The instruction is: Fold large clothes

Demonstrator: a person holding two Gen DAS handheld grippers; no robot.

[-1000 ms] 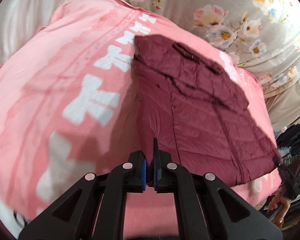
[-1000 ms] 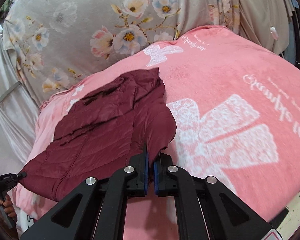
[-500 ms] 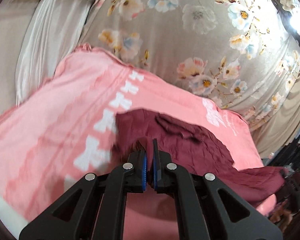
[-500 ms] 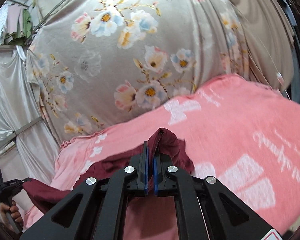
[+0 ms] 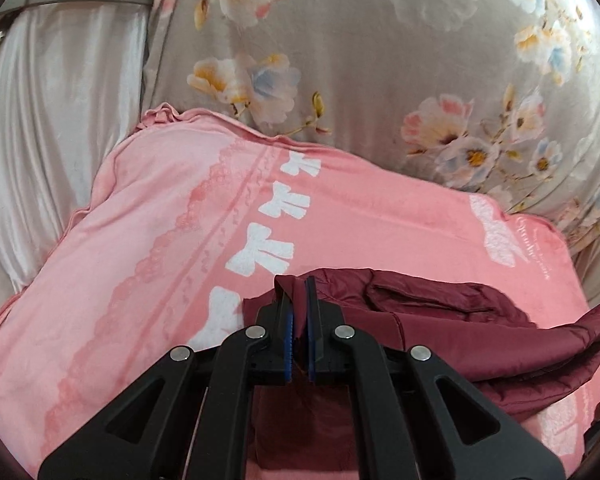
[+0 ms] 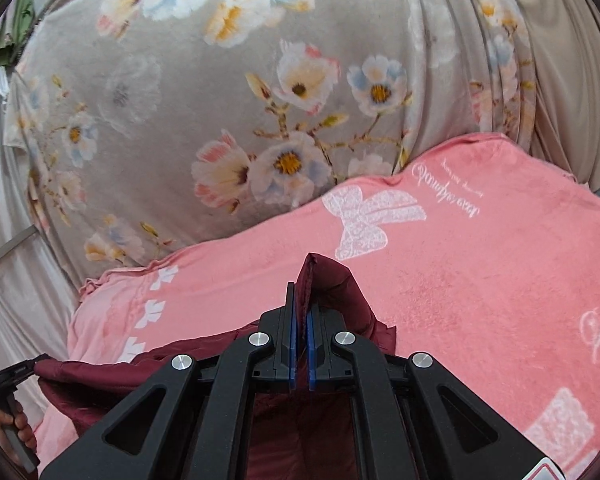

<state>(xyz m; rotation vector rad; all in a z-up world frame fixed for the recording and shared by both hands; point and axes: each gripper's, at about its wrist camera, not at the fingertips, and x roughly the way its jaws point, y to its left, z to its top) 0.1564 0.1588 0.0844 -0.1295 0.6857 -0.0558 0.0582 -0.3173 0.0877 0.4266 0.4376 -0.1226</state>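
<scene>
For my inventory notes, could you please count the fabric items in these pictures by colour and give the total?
Dark red: 1, the quilted jacket, pinched by the left gripper and the right gripper.
Pink: 1, the blanket under it.
Grey floral: 1, the sheet hung behind.
Silvery plain: 1, the curtain.
Total: 4

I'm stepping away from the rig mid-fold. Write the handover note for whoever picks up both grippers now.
Left gripper: jaws shut on an edge of the maroon jacket.
Right gripper: jaws shut on another edge of the same jacket.
Jacket: gripped edge raised, the rest lying bunched on the pink blanket.
Done: both edges gripped and lifted.
Left: lay the raised edge over to make the fold, release, smooth, then any further folds.
</scene>
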